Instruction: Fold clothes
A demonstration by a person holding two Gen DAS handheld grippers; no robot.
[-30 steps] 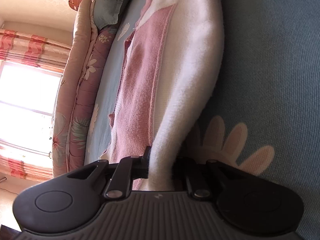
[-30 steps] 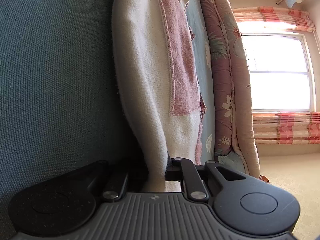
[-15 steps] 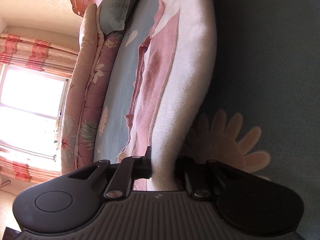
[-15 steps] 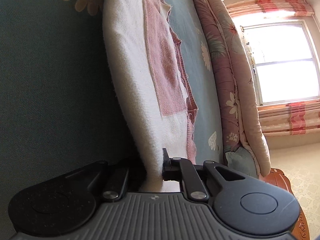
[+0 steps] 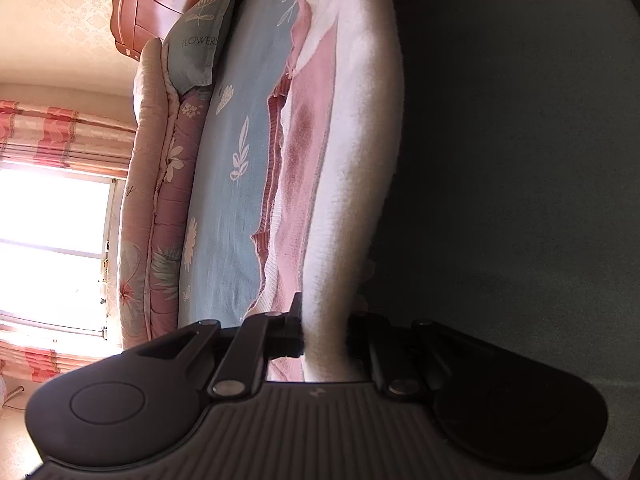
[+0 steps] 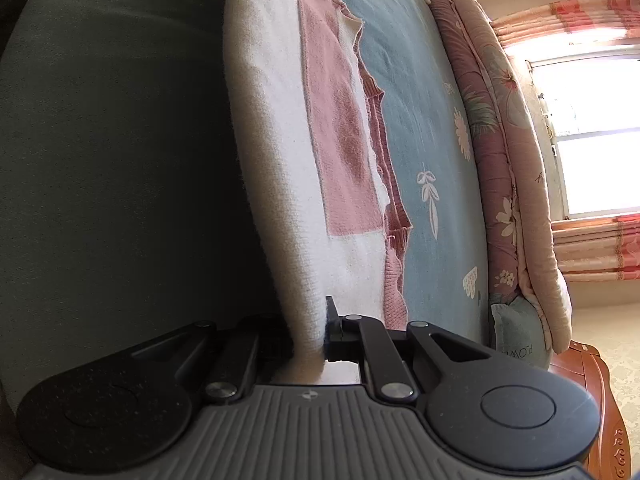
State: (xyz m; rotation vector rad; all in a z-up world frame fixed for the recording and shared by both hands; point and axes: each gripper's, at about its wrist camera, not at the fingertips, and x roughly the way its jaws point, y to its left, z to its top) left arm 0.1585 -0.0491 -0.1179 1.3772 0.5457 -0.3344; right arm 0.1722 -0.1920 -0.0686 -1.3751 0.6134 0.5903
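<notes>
A white and pink knitted garment (image 5: 352,152) hangs stretched between my two grippers above the blue flowered bed sheet (image 5: 236,128). My left gripper (image 5: 324,332) is shut on one end of the white fold, which runs away from it up the picture. In the right wrist view the same garment (image 6: 276,152) rises from my right gripper (image 6: 310,336), which is shut on its other end. A pink panel (image 6: 340,128) and a darker pink ribbed edge (image 6: 394,216) lie on the side towards the window. The fingertips are buried in the cloth.
A rolled pink floral quilt (image 5: 160,184) lies along the bed's far side, with a blue pillow (image 5: 198,56) at the wooden headboard (image 5: 160,4). A bright window with striped curtains (image 6: 592,120) is beyond. Dark shaded sheet (image 6: 120,160) fills the near side.
Both grippers have lifted and carried the held fold across the bed towards the quilt side. More blue sheet and headboard show; the flower print beside the left gripper has slipped out of sight.
</notes>
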